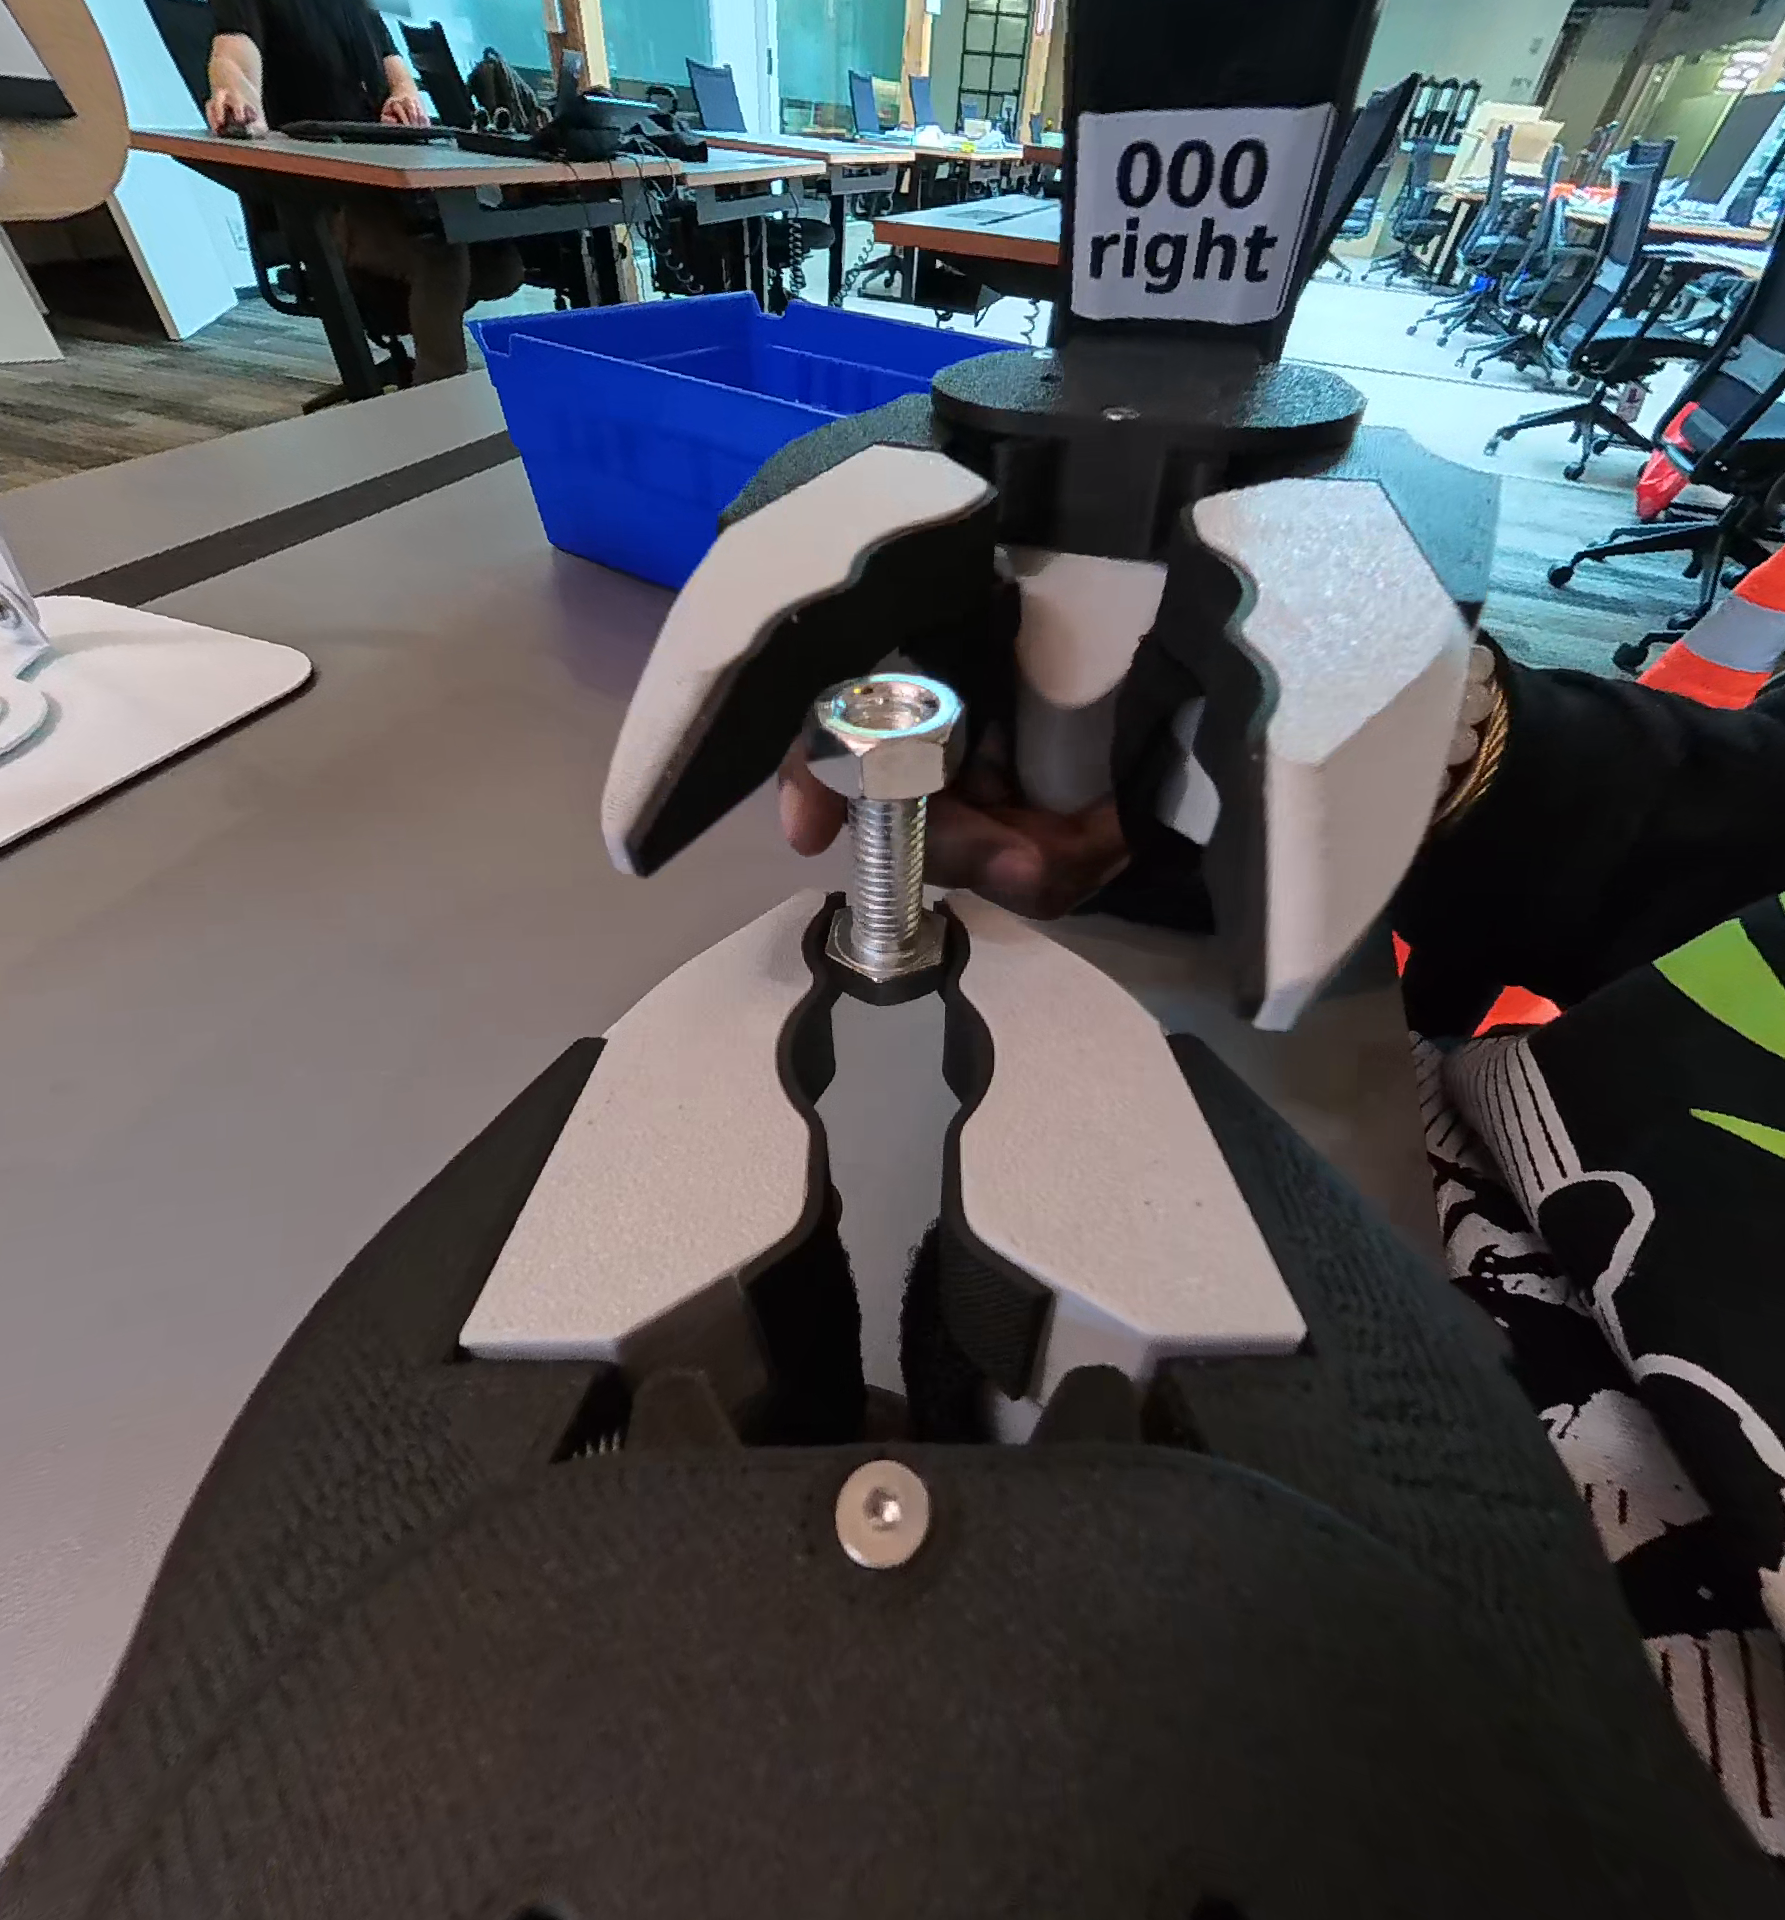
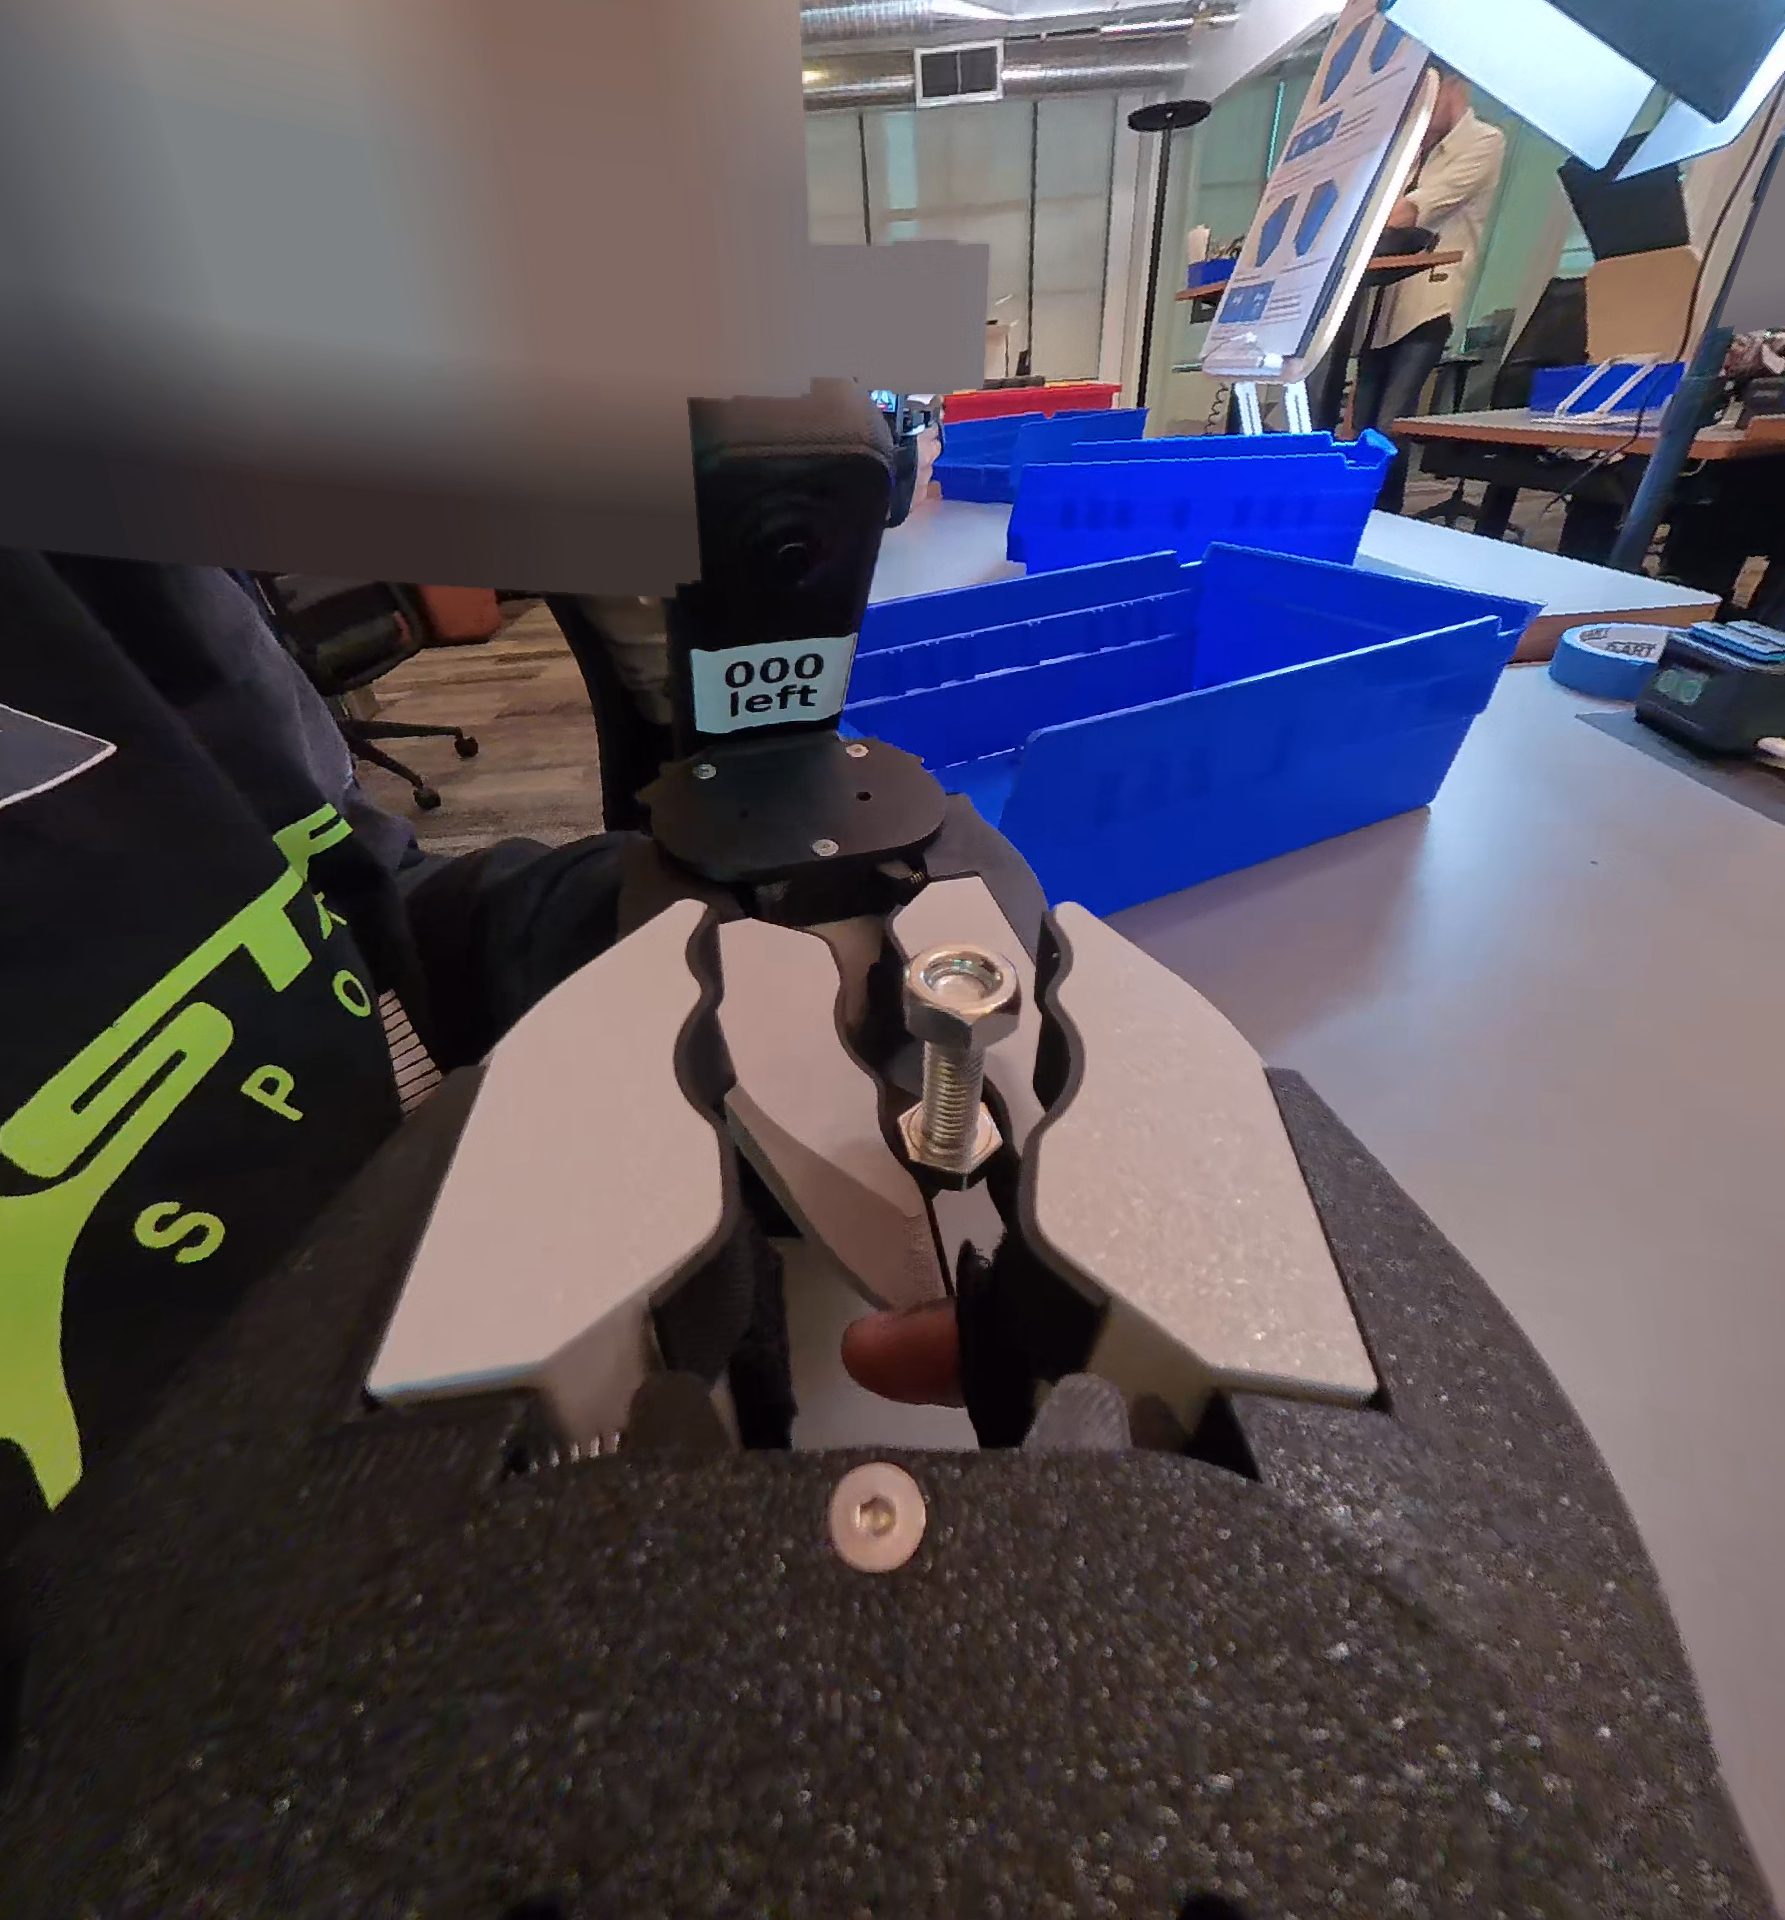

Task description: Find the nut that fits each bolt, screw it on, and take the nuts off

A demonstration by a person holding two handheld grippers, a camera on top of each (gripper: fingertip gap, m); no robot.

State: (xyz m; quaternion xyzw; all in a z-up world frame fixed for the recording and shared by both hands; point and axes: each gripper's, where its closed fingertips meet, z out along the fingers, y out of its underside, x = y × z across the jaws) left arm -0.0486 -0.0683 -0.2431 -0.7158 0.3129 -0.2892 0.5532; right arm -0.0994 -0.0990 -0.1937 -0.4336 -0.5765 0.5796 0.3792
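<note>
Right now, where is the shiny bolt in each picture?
Left wrist view: the bolt stands upright at centre, its head gripped by the left tongs.
Right wrist view: the bolt is just above centre, between the open right tongs.
Shared landmark: the blue bin behind.

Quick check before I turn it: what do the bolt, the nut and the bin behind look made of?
Bolt: bright silvery metal, probably zinc-plated steel, with shiny threads. Nut: same bright metal, mirror-like hex faces, sitting at the bolt's top end. Blue bin: looks like moulded plastic, uniform colour, ribbed walls, dull sheen.
</note>
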